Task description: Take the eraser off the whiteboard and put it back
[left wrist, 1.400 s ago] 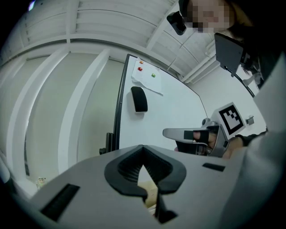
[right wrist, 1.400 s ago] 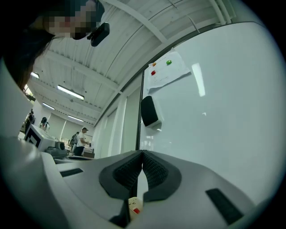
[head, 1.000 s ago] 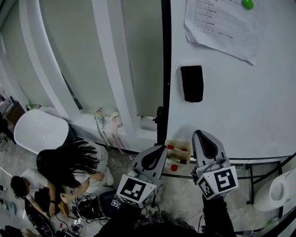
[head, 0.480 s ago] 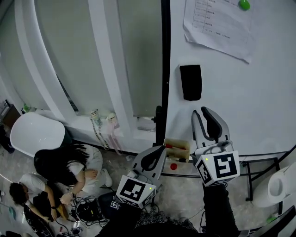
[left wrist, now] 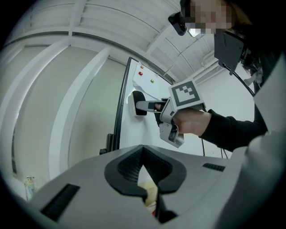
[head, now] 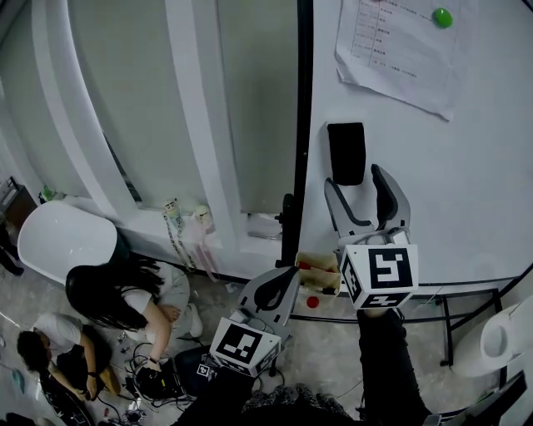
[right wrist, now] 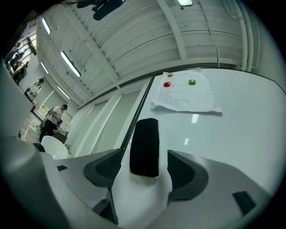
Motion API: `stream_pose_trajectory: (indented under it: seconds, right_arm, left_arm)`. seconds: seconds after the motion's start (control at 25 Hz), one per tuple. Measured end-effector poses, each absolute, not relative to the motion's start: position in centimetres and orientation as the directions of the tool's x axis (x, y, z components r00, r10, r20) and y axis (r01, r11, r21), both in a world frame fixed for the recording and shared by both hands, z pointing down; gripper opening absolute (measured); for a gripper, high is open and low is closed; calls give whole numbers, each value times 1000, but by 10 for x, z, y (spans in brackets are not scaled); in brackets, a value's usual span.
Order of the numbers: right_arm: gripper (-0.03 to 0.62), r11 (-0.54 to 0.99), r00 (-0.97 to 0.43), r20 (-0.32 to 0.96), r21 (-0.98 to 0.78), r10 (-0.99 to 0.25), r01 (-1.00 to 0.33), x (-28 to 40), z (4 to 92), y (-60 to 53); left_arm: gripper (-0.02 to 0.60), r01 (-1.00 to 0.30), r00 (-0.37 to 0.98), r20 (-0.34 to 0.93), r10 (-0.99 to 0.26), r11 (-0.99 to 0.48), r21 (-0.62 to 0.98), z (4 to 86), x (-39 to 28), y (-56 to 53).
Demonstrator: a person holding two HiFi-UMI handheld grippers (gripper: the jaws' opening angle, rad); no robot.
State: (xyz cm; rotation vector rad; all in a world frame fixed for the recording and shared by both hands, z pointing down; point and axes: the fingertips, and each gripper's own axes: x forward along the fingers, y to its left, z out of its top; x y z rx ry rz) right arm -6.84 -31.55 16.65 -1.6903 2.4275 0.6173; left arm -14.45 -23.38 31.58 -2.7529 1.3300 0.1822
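- A black oblong eraser clung upright to the glossy white whiteboard. It sat close inside the board's black frame at the left edge.
- The right gripper pointed up at the whiteboard, and its fingers had just been opening.
- In the right gripper view the eraser had its lower end between the right gripper's wide-spread fingers. Bare whiteboard showed on both sides of the eraser, so no pad pressed on it.
- The left gripper hung below the whiteboard's lower left corner with its fingers closed together.
- In its own view the left gripper had nothing between them.
- That same view showed a hand in a dark sleeve holding the right gripper against the whiteboard.
- A printed white sheet of paper was fixed high on the whiteboard above the eraser by a round green magnet.
- The right gripper view also showed a round red magnet on the sheet's other corner.
- A small tan open box with red items in it sat just under the whiteboard's lower left corner.
- Well to the left of the whiteboard and lower down, a person with long dark hair crouched on the floor. A rounded white chair stood nearby.
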Motion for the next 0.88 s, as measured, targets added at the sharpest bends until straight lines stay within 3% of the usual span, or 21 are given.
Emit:
stream_pose_trajectory:
  seconds: [0.44,0.72,0.88]
  right_arm:
    - [305,178,-297,-307,362,-904,-915,-81,167,-342]
    - [302,161,-275,-324,337,-905,-928,-75,165,-342]
    - [270,168,-282,-321,338,-904,-926,-75,164,-342]
  left_arm:
    - [2,-779,624,-128,-771,-627,-20,318,-142,-235]
    - [2,-764,642,-130,-756,-645,-23,315,-136,-235]
    - [2,-761,646,-128,-753,-649,-20,314,-134,-237]
